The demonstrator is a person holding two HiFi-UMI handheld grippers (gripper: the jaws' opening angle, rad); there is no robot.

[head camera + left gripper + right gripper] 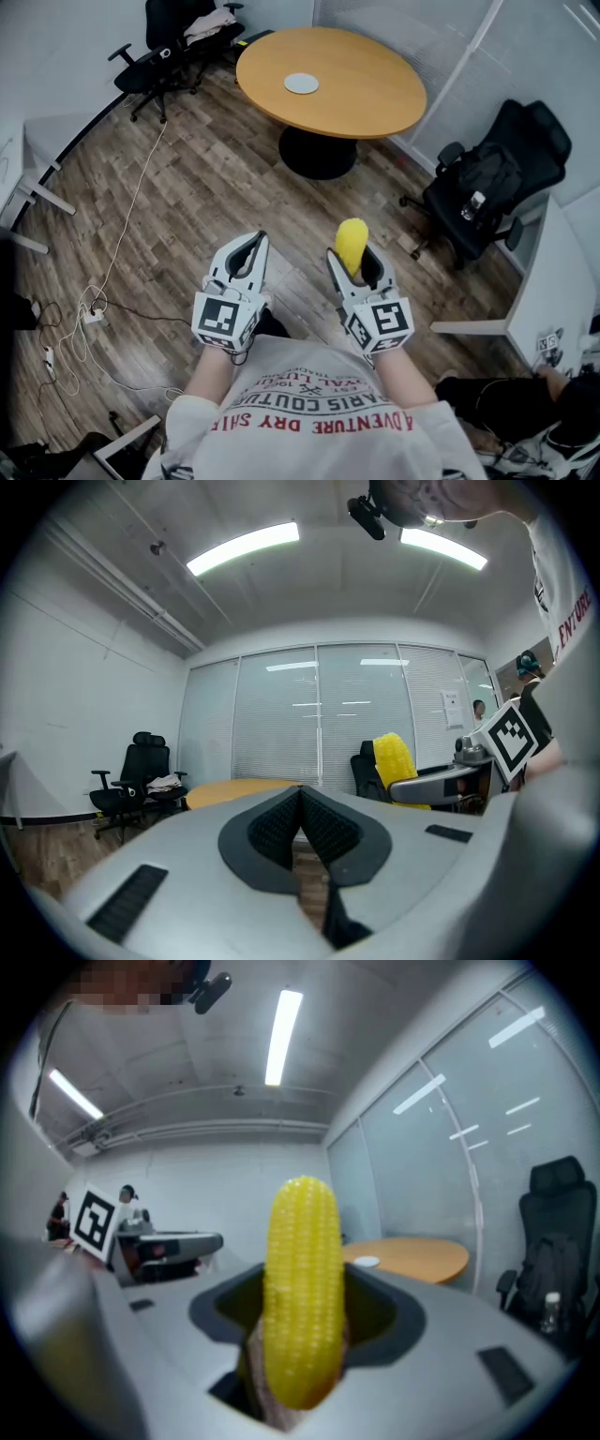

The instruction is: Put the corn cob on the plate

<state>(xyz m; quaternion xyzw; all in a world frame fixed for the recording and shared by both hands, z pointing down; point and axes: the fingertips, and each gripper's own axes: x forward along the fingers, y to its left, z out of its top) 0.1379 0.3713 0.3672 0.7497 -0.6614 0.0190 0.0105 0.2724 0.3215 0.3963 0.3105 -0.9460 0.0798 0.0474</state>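
The right hand-held gripper (355, 265) is clamping the corn cob (302, 1288) upright between its jaws, well apart from the round bench (375, 89) where the plate (301, 83) is sitting. The left hand-held gripper (246, 255) is hovering beside it, jaws pressed together on nothing. The carry looks under way; next comes reaching the bench and lowering the cob onto the plate.
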